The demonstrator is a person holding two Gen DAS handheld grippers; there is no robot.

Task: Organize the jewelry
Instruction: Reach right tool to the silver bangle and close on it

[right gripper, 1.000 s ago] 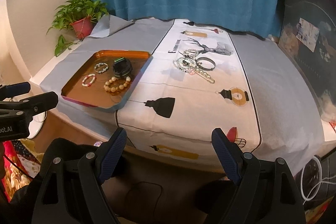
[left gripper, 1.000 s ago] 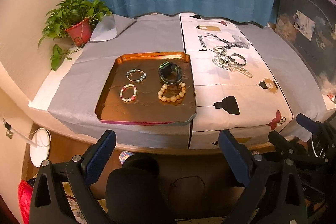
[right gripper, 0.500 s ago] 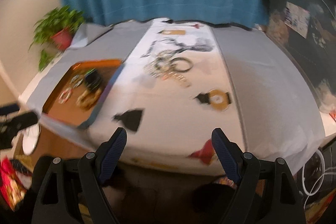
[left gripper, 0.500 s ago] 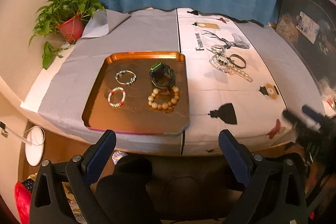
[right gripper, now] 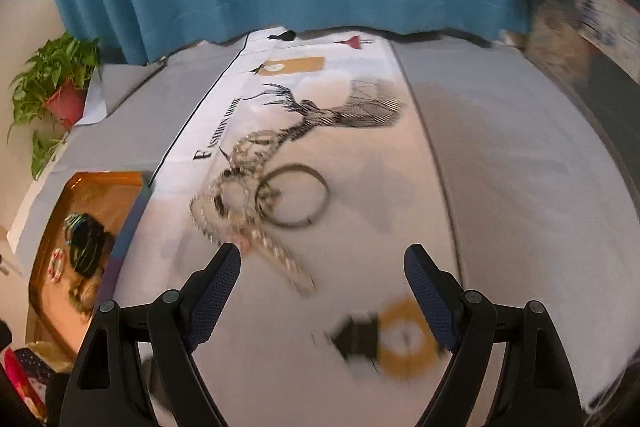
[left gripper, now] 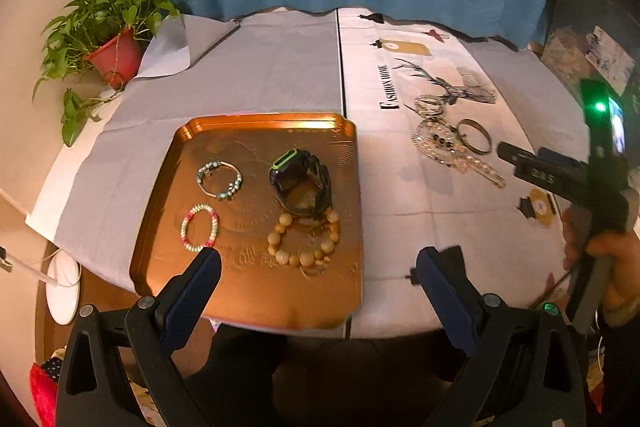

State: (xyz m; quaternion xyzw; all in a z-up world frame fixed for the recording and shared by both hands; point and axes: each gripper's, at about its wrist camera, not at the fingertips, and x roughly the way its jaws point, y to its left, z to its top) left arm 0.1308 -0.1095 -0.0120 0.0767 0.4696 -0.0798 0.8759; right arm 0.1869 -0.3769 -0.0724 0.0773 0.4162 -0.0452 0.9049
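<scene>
Across the table, a white printed tablecloth with a deer drawing (right gripper: 352,115). Left of it, a square copper-coloured metal tray (left gripper: 256,291) holding a black watch with green edge (left gripper: 302,183), a tan wooden bead bracelet (left gripper: 304,241) and two thin beaded bracelets. On the cloth, a tangled heap of silver chains (right gripper: 236,203) touching a dark metal bangle (right gripper: 294,195). Left gripper (left gripper: 316,269) spread wide, empty, above the tray's near edge. Right gripper (right gripper: 322,269) likewise agape, empty, just short of the heap.

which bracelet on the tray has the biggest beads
The tan wooden-bead bracelet at the orange tray's front right, just below the watch. The other two bracelets, on the tray's left side, have much smaller beads.
</scene>
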